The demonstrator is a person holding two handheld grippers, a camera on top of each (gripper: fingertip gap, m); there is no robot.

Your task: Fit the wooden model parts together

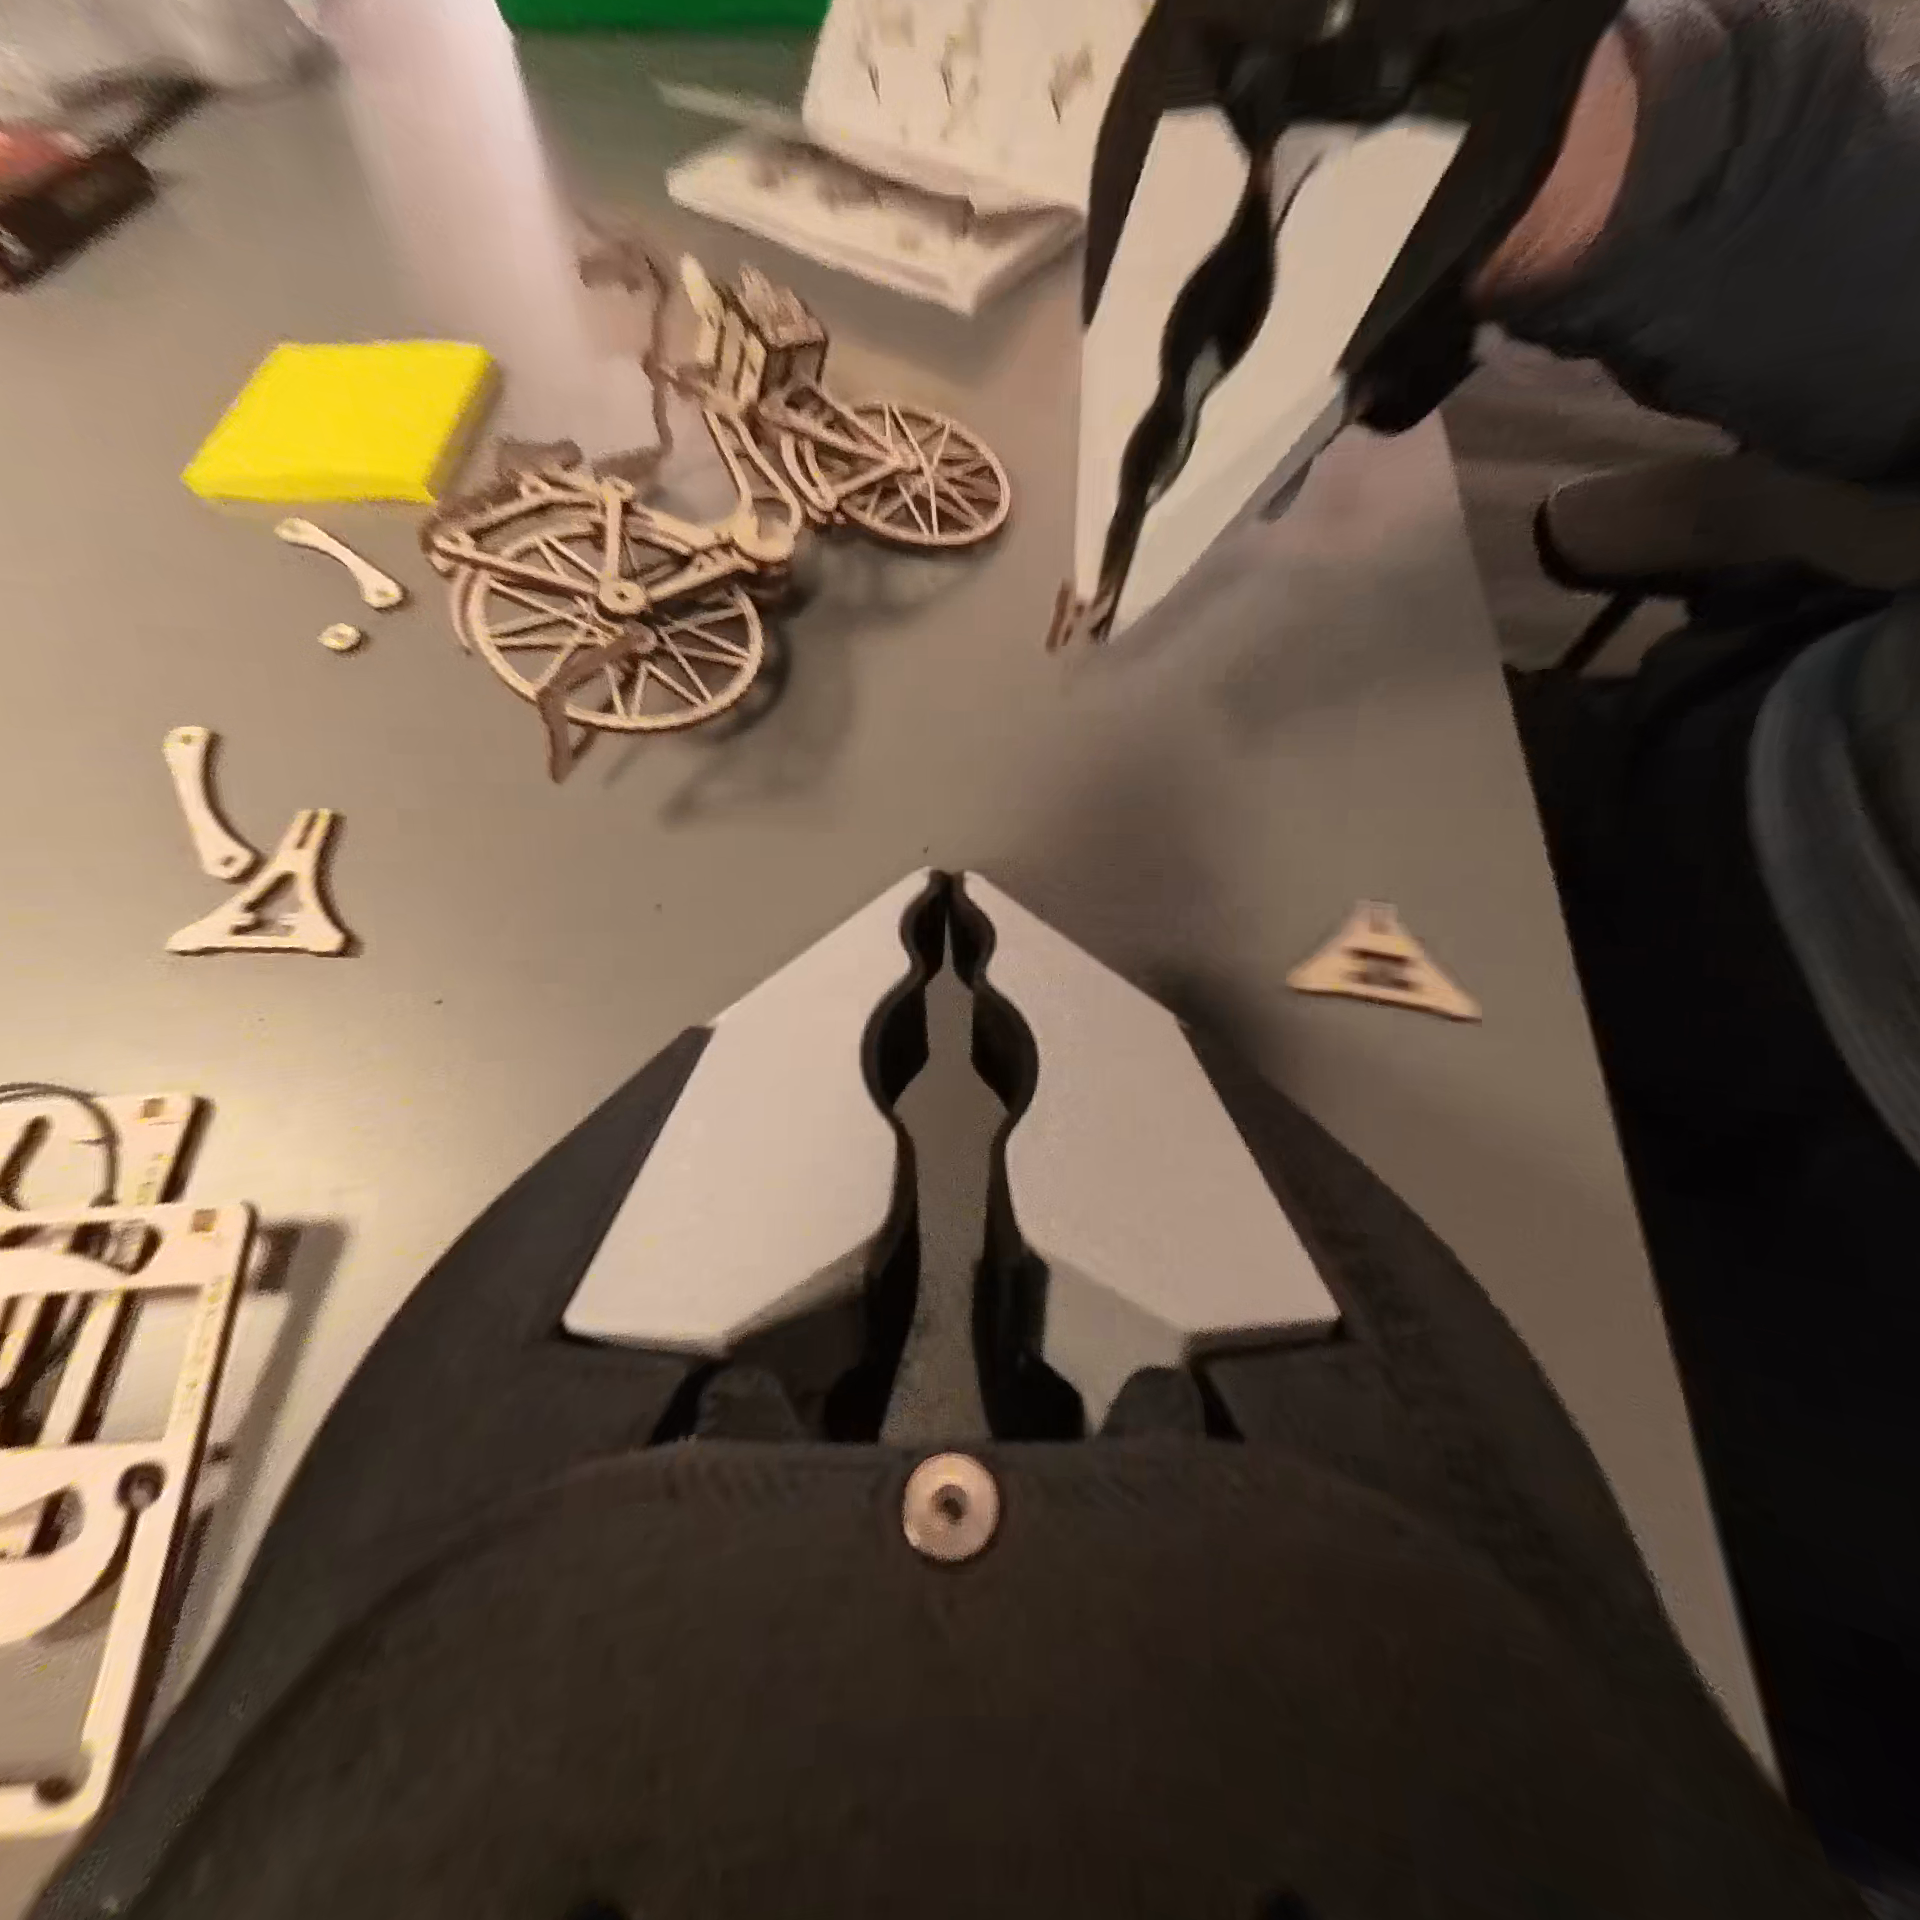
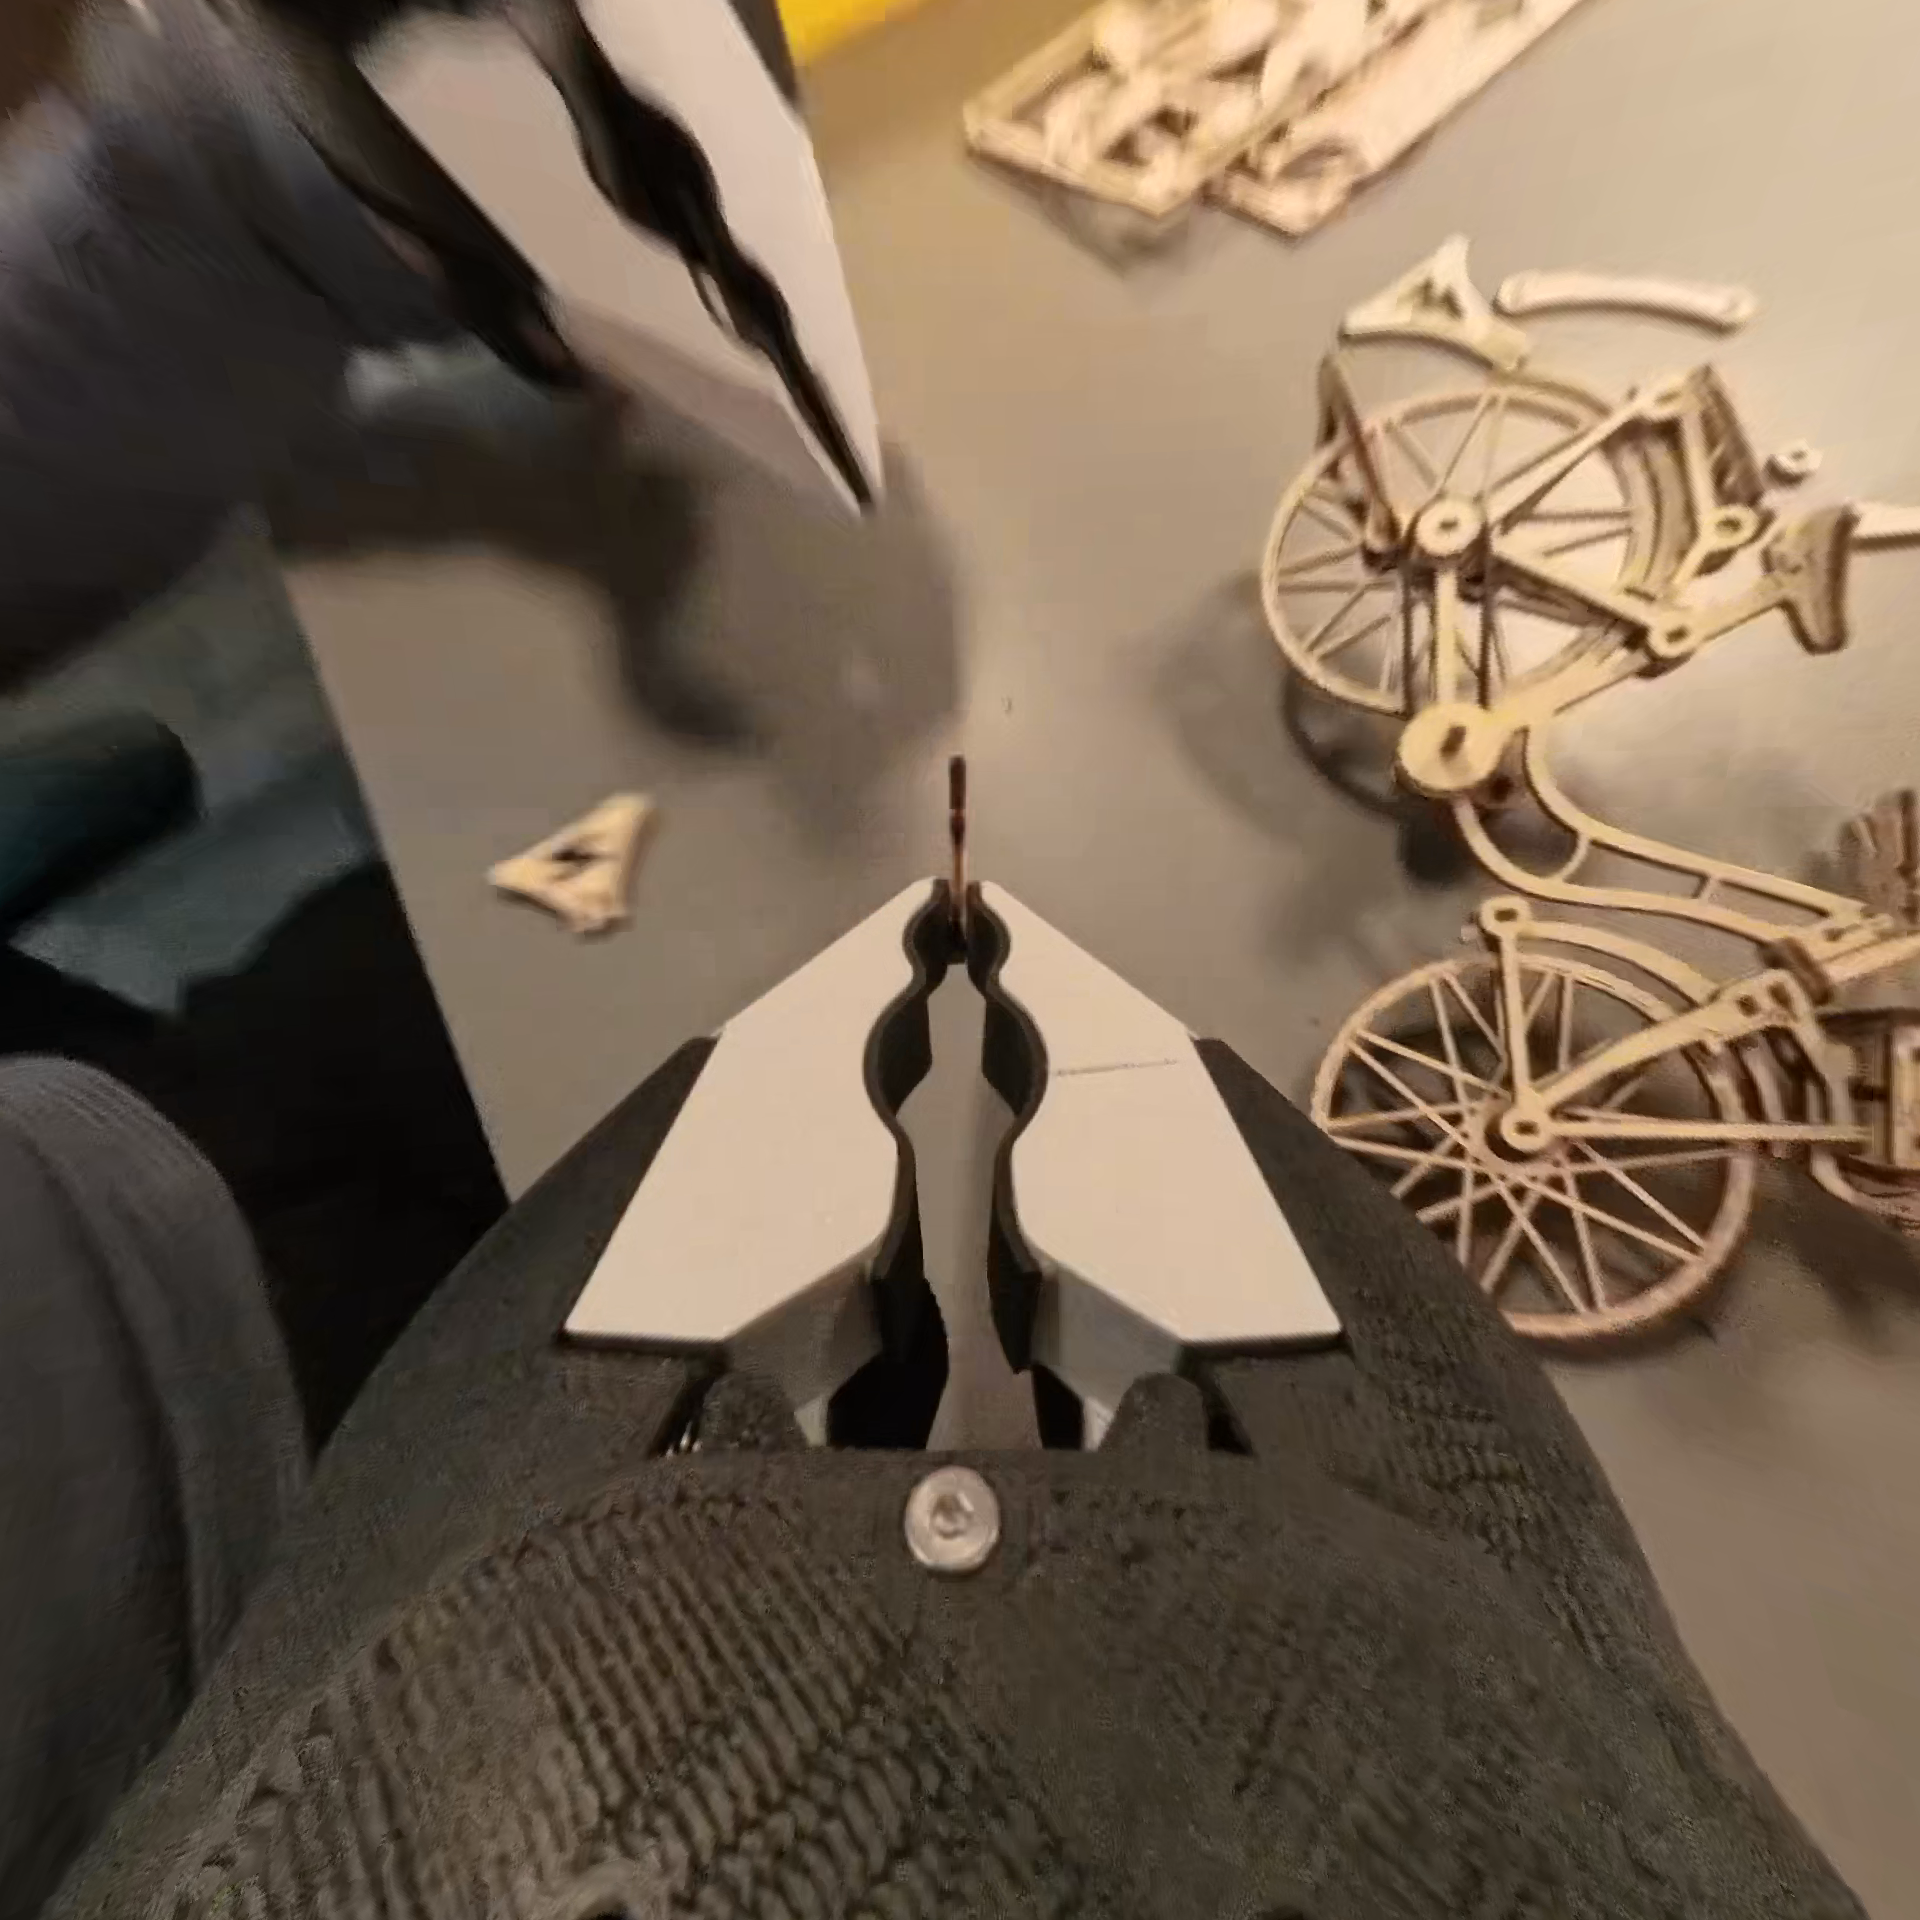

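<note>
The right hand-held gripper [image 2: 957, 902] is clenched on a thin wooden part [image 2: 957, 821], seen edge-on, shape indeterminate. The left hand-held gripper [image 1: 943, 883] is closed and empty above the surface [image 1: 1039, 748]. Step in hand: carrying the part. The next move likely requires alignment with a slot on the bicycle model [image 2: 1558, 831], partly cut off right.

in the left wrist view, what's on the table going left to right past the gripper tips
curved wooden strip → triangular wooden piece → wooden bicycle model → left gripper, shut and empty → right gripper, farther off, pinching a small wooden part → second triangular wooden piece near the table edge
</note>
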